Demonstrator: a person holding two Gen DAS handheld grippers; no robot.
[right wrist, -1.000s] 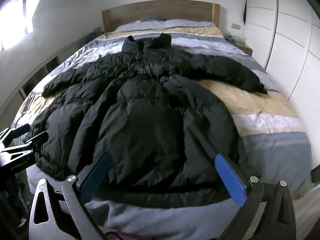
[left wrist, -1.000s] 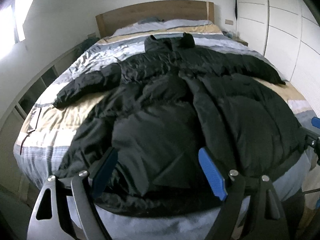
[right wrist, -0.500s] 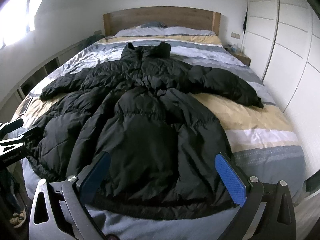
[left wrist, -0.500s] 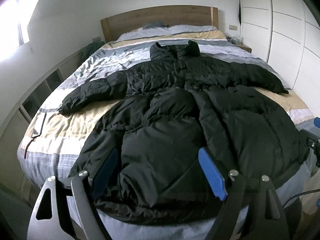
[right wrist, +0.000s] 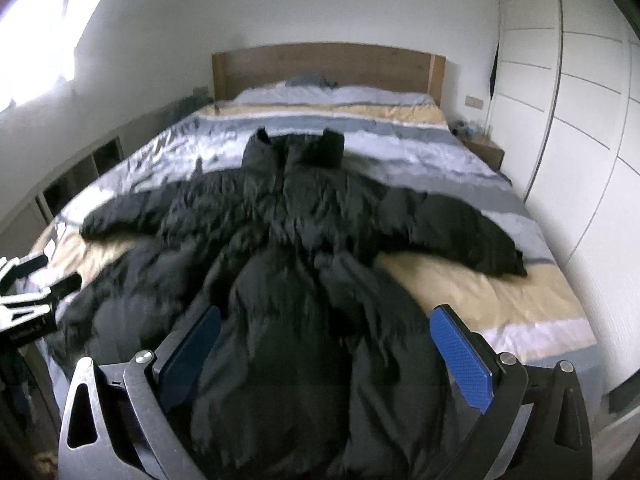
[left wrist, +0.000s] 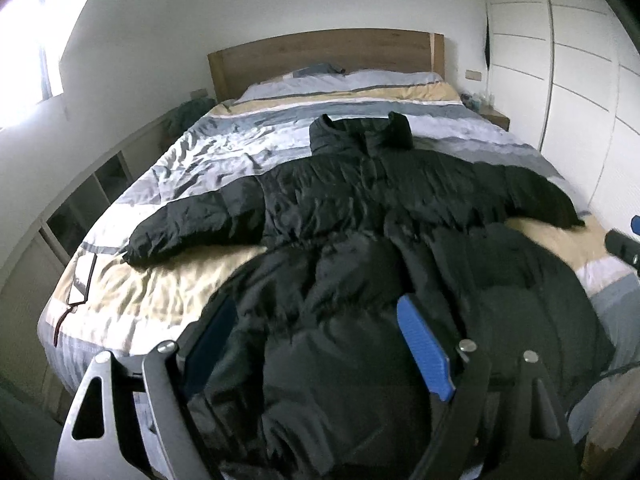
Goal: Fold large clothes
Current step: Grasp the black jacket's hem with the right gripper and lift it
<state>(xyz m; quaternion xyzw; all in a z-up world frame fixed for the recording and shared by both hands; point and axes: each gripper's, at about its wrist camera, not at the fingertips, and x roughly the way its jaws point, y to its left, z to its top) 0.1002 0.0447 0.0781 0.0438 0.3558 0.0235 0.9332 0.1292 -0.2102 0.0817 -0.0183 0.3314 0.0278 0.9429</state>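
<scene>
**Status: Fold Not Started**

The coat [left wrist: 380, 248] lies spread flat on the bed [left wrist: 132, 304], collar at 12 o'clock, hem at 6 o'clock, sleeves out toward 9 and 3 o'clock. No fold is visible. The left gripper [left wrist: 316, 344] and right gripper [right wrist: 324, 344] sit above the hem, jaws apart, holding nothing. Judged remaining: fold in both sleeves, then fold the body.

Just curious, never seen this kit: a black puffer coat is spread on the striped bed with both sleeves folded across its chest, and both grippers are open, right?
Not quite. The black puffer coat has both sleeves stretched outward, as the right wrist view shows. The left gripper and right gripper are open over the striped bed.
</scene>
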